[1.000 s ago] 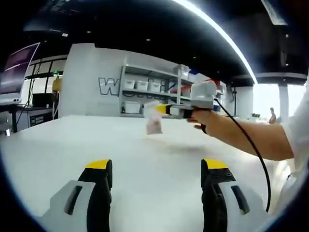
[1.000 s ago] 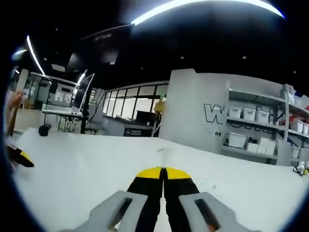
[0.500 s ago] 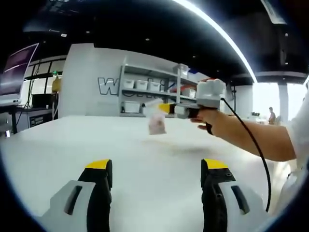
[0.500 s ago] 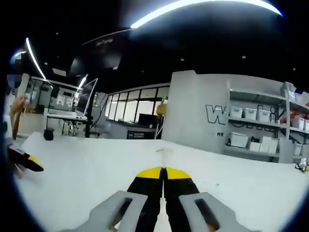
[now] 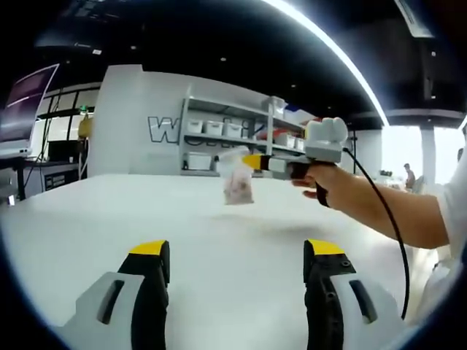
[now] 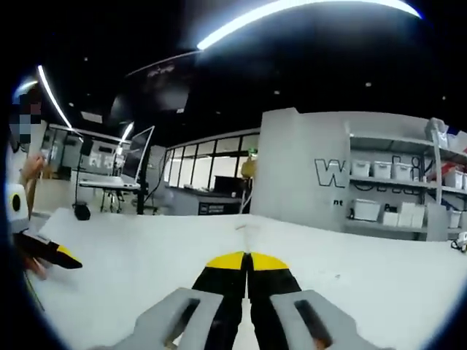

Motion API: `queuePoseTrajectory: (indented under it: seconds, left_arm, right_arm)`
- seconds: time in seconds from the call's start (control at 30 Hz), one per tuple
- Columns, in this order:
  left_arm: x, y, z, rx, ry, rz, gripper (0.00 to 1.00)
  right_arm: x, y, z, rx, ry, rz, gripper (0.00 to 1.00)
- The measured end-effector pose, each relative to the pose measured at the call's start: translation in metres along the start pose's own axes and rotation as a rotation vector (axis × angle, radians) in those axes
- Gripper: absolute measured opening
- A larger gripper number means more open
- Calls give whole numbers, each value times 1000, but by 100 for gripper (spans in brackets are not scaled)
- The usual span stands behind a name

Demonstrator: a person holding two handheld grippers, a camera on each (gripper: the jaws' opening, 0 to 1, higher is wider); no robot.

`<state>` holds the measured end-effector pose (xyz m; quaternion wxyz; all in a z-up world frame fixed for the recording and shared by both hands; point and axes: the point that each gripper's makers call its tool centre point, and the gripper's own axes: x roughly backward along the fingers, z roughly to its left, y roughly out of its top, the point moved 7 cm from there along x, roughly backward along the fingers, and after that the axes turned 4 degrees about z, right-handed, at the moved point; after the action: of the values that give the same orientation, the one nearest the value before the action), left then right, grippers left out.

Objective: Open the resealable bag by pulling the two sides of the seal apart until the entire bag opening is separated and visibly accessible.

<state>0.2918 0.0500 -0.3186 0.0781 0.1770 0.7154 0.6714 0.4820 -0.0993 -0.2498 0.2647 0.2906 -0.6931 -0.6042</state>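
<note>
A small clear resealable bag [image 5: 237, 184] with pale pink contents hangs above the white table [image 5: 102, 211]. My right gripper [image 5: 253, 162], held in a hand that comes in from the right, is shut on the bag's top edge. In the right gripper view its yellow-tipped jaws [image 6: 246, 258] are pressed together, and a thin sliver of the bag [image 6: 245, 229] shows edge-on just past them. My left gripper [image 5: 237, 249] is open low over the table, well short of the bag, with nothing between its jaws. Its yellow tip [image 6: 62, 255] shows at the left of the right gripper view.
Shelves with white bins [image 5: 219, 130] stand along a lettered grey wall [image 5: 139, 124] behind the table. A monitor [image 5: 25, 102] and desks are at the far left. A person [image 5: 409, 173] stands far off at the right.
In the left gripper view, the right gripper has lifted the bag slightly and drifted to the right. The left gripper has stayed open and in place.
</note>
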Motion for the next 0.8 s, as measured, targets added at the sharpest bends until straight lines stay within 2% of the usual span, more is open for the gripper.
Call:
queuePoseTrajectory:
  seconds: [0.8]
  left_arm:
    - [-1,1,2,12,-1,-3,73]
  right_arm:
    - [21,-3,21,-52,41,-11,0]
